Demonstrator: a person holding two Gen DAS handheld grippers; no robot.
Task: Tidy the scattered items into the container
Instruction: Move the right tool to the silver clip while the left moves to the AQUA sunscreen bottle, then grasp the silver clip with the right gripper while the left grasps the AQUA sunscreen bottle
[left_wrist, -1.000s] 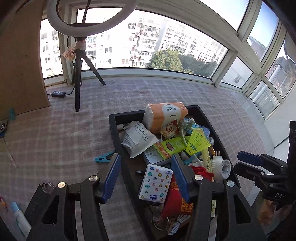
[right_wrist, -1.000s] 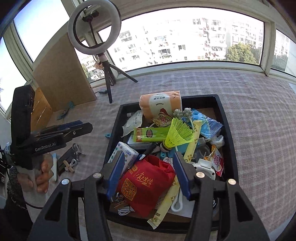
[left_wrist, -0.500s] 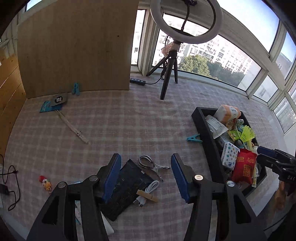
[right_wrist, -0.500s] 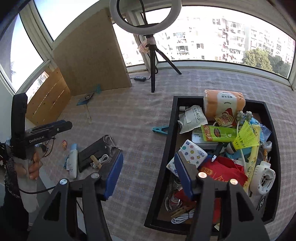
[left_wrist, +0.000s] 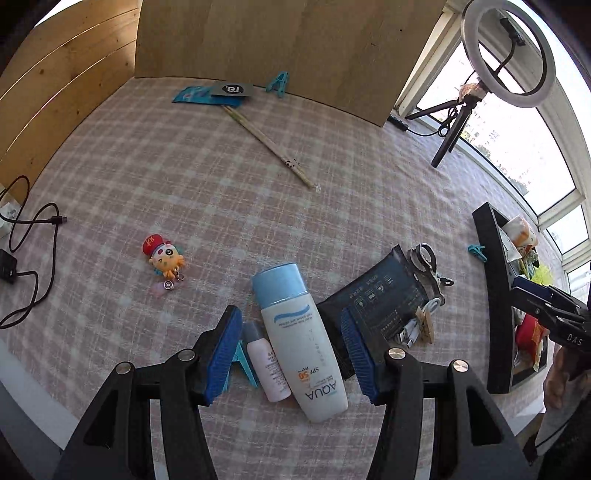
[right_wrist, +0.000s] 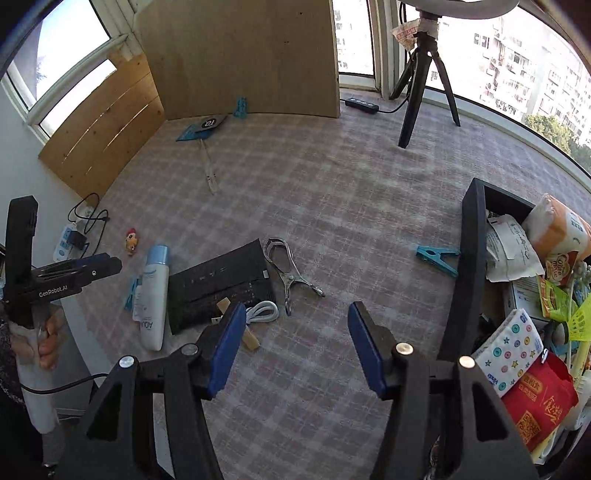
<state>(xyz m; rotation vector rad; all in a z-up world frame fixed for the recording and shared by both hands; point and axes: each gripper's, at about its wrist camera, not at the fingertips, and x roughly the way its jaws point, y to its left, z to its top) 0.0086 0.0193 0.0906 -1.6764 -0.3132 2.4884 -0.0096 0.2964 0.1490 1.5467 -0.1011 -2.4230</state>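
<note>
the black tray (right_wrist: 468, 258) sat at the right on the checked cloth (left_wrist: 207, 177), crammed with packets; the right view showed one reading "coffee mate" (right_wrist: 559, 267) and a red pouch (right_wrist: 535, 402) with chinese script, which the left view could not resolve. the left view alone made out the bottle (left_wrist: 301, 343) lettering: "aqua" and "spf 50". it lay flat on the cloth, well left of the tray, cap pointing far, a smaller spray bottle (left_wrist: 266, 360) touching its left side and a black pouch (left_wrist: 376, 306) just right. the left claw (left_wrist: 291, 354) hovered low over the bottle with its blue pads spread to either side, not touching it. the right claw (right_wrist: 297, 347) hung above bare cloth just left of the tray, jaws wide apart, holding nothing. the right view read "genrobot.ai" on the left handle; the left view read "das" on the right one. far off, a grey card (left_wrist: 233, 89) read "ta.". a cartoon keychain (left_wrist: 164, 258) lay left of the bottle.
</note>
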